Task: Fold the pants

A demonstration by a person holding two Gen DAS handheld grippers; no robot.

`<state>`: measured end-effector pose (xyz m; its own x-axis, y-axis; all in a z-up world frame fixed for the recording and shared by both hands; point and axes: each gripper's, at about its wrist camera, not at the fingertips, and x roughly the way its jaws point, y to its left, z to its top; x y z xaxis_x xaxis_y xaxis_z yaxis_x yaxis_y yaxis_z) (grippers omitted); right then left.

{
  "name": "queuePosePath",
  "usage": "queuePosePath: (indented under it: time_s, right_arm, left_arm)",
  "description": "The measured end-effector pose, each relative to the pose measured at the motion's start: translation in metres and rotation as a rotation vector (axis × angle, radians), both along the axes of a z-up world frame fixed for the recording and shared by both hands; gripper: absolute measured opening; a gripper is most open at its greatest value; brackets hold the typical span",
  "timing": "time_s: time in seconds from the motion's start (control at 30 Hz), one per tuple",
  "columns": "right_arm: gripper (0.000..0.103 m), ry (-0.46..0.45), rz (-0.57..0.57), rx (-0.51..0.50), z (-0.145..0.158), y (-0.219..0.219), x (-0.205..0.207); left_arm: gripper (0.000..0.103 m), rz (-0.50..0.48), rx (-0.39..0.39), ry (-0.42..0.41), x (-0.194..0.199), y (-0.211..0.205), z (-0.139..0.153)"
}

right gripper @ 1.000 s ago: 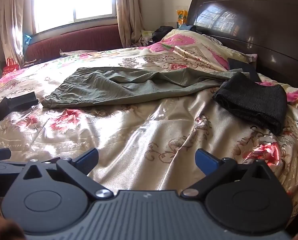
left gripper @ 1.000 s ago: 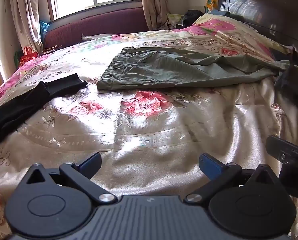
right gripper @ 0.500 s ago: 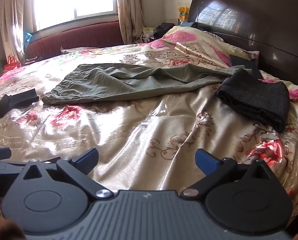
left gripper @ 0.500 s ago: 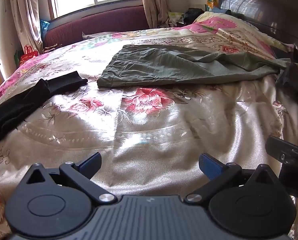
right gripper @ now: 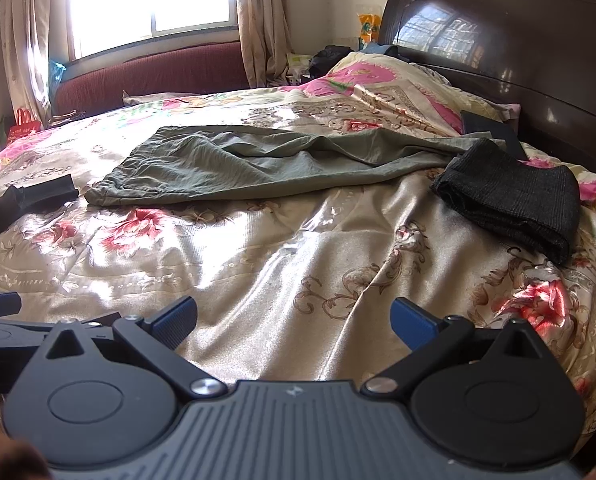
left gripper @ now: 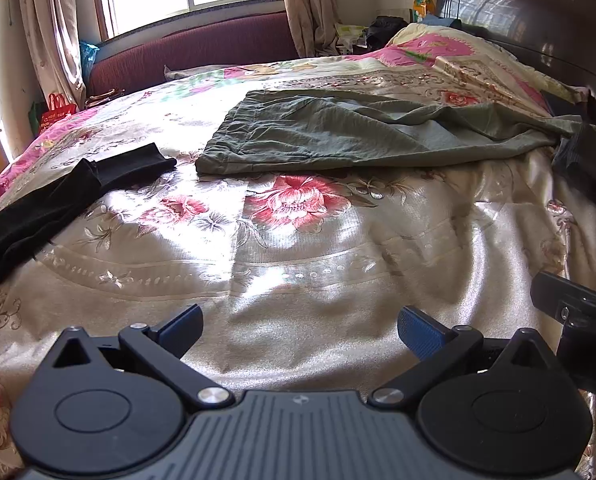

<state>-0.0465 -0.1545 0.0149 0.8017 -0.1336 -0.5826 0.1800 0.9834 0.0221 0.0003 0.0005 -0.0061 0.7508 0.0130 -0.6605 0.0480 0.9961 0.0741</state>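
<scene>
- The left gripper [left gripper: 300, 334] sits at the bottom of its frame, jaws spread wide over bare bedspread [left gripper: 298, 264], gripping nothing.
- The right gripper [right gripper: 293, 322] likewise stands wide open and empty.
- The green pants [right gripper: 233, 168] lie spread out across the frame's upper centre, well apart from both grippers.
- A folded dark garment [right gripper: 514, 200] rests at right; a black garment [left gripper: 49, 204] at left.

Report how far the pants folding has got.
Done: a dark garment already lies folded by the headboard. In hand: nothing; the left gripper and right gripper are both open and empty over the bedspread. Left: the green pants lie spread out unfolded, and black pants wait at the left.
</scene>
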Motion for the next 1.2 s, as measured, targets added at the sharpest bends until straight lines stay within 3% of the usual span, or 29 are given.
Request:
queuePosePath:
  time_s: [0.5,1.2]
  right_arm:
    - [0.102,0.055,-0.039,-0.045,-0.006,-0.001,0.006]
    - [0.102,0.079,-0.044,-0.043,-0.01,-0.002,0.008]
  left_arm:
    - [0.103,-0.006,-0.002,-0.036,-0.004,0.004,0.005]
    - [0.103,-0.011,-0.004,-0.024,-0.003,0.005,0.003]
